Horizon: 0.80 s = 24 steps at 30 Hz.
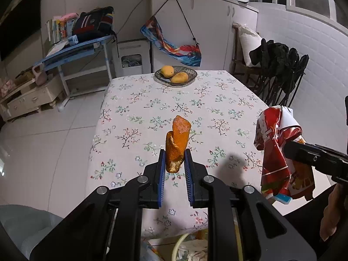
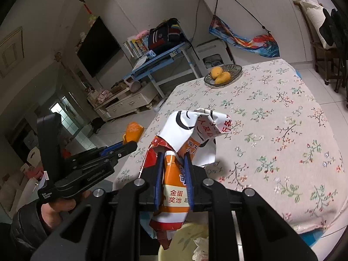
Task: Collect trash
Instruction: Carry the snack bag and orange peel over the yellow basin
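Note:
My left gripper (image 1: 174,155) is shut on a curled orange peel (image 1: 177,139) and holds it upright above the near part of the floral table (image 1: 152,108). The peel also shows in the right wrist view (image 2: 133,132). My right gripper (image 2: 174,158) is shut on a crumpled red, orange and white wrapper (image 2: 176,187), held over the table's near edge. The wrapper hangs at the right in the left wrist view (image 1: 277,152). A pale yellow bin (image 2: 184,241) with crumpled paper in it sits right below both grippers.
A glass dish (image 1: 175,76) with two mangoes stands at the table's far end. Folded dark chairs (image 1: 282,78) stand to the right of the table. A blue desk (image 1: 76,50) and a low cabinet (image 1: 30,100) stand on the left across the tiled floor.

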Available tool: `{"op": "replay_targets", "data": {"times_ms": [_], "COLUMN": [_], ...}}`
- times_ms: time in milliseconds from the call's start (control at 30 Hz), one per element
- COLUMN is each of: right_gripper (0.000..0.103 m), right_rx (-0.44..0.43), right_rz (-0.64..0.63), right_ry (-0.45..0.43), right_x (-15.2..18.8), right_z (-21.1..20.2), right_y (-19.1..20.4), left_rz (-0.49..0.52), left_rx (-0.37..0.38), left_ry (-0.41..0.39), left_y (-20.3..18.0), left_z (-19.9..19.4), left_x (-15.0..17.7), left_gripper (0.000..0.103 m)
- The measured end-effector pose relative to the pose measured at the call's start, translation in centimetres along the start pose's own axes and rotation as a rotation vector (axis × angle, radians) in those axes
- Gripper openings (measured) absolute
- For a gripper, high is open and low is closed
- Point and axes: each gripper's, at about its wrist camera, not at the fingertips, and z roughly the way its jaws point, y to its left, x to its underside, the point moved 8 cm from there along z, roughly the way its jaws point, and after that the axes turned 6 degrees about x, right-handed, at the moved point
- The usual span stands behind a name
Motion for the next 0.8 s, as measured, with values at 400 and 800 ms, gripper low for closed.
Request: {"op": "replay_targets", "data": {"times_ms": [400, 800], "right_gripper": [0.019, 0.019], "right_rx": [-0.029, -0.049], "right_rz": [-0.011, -0.018], "right_ry": [0.006, 0.028], "right_x": [1.7, 4.5], "right_z": [-1.3, -3.0], "right_y": [1.1, 2.4], "left_rz": [-0.009, -0.033], "left_rx": [0.022, 0.029], "left_ry": [-0.007, -0.007], "left_y": [-1.3, -2.0], "left_z": [-1.5, -3.0], "left_x": [2.3, 4.7], "left_gripper": [0.016, 0.016]}}
